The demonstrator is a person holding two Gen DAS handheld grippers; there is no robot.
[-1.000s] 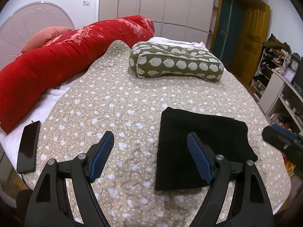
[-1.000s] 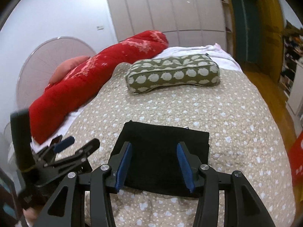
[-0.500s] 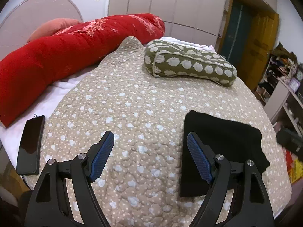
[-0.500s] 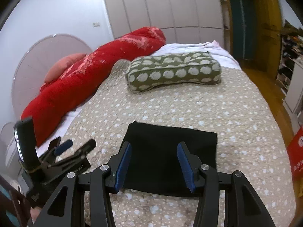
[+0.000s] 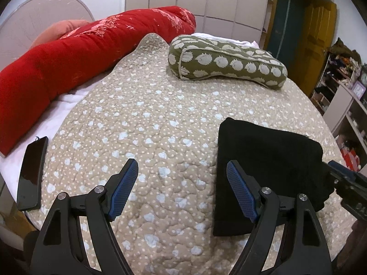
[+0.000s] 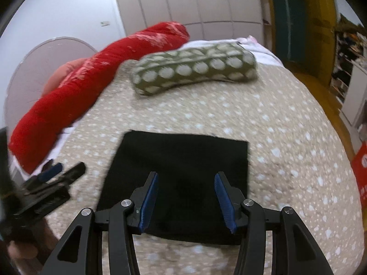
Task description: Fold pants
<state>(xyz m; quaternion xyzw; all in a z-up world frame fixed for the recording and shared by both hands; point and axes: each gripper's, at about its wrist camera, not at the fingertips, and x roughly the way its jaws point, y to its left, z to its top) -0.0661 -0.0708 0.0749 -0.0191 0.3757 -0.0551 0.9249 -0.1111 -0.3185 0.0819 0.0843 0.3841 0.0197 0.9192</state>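
Right tongs [image 6: 185, 200] have sunk, open, over folded black fabric pants [image 6: 181, 171]; left tongs [image 5: 181, 190], open, beside.

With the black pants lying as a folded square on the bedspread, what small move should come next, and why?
Probably lift both away: the pants already lie flat and folded, and the left hand-held gripper and right hand-held gripper are open, gripping nothing.

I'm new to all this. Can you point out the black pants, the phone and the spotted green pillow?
black pants [image 6: 183, 160], right wrist view, middle of the folded cloth.
phone [image 5: 32, 171], left wrist view, centre of its dark screen.
spotted green pillow [image 5: 229, 63], left wrist view, its top side.
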